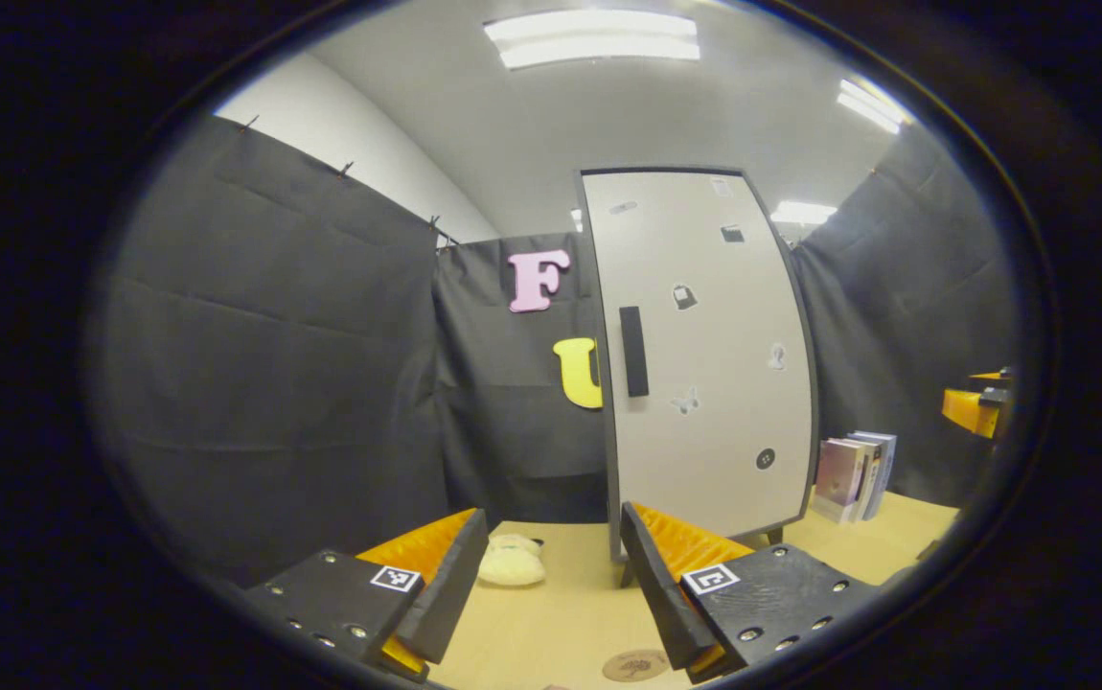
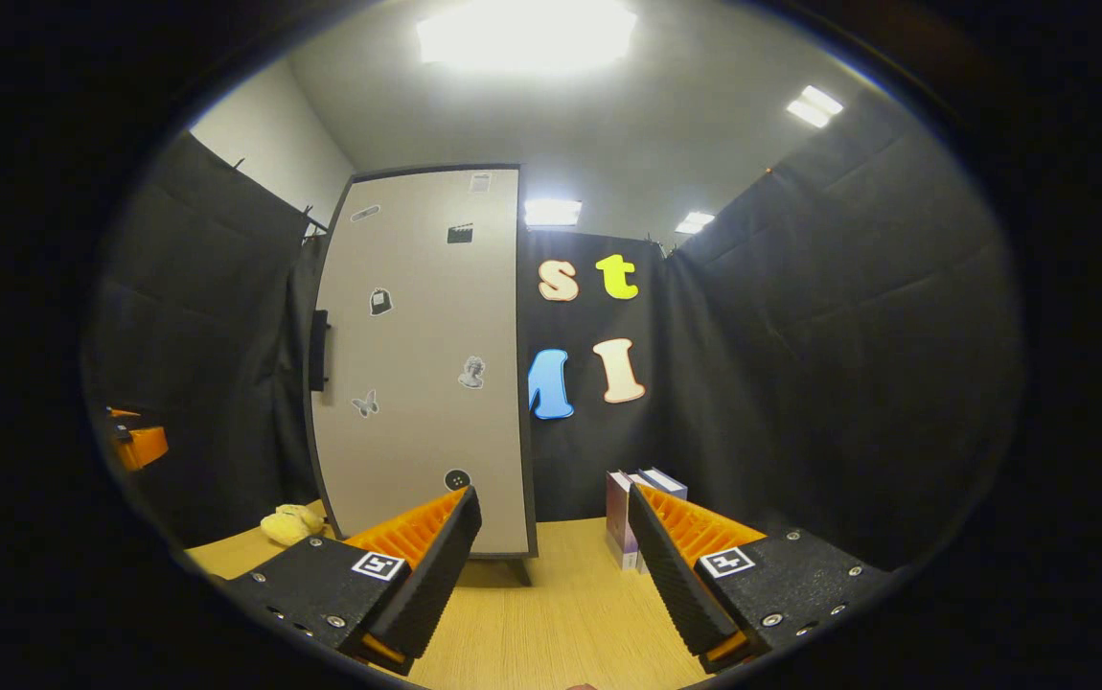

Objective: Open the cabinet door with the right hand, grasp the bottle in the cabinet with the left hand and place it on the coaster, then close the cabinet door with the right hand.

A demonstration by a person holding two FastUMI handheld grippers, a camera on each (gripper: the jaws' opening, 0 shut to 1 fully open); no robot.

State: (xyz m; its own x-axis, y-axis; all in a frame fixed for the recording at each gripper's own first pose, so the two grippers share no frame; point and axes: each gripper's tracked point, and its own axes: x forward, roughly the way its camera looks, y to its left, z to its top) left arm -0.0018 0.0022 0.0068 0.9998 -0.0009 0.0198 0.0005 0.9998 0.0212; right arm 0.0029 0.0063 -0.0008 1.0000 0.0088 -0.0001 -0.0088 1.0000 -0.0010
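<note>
Left gripper view:
- Left gripper (image 1: 546,575) held low over the wooden surface (image 1: 551,613), facing the cabinet door (image 1: 704,355). Fingers spread wide, holding nothing. Probably waiting here, because the door must open first.
- Cabinet door shut, so the bottle stays hidden inside. Cannot tell where in the cabinet.
- Dark handle (image 1: 633,352) stuck upright near the door's left edge, a good spot for pulling the door open.
- Round coaster (image 1: 635,665) flat on the surface, just in front of the fingers and near the cabinet. Likely put close so the bottle has a short trip.
- Soft pale toy (image 1: 511,563) lying on the surface beyond the left finger, left of the cabinet.
- Some books (image 1: 856,474) standing upright to the right of the cabinet.
- Right gripper (image 1: 977,402) peeking in at the far right edge.
- Little stickers on the door, too small to read any words.

Right gripper view:
- Right gripper (image 2: 551,575) also low over the surface, well apart from the door. Fingers released and wide, gripping nothing. Seems ready to reach for the handle (image 2: 319,350), so step 1 not yet done.
- Door closed here too, handle on its left edge.
- Pale toy low at the left, books behind the right finger.
- Left gripper (image 2: 134,441) at the far left edge.
- Stickers show pictures, such as a butterfly (image 2: 365,403). No brand or writing clear enough to read.
</note>
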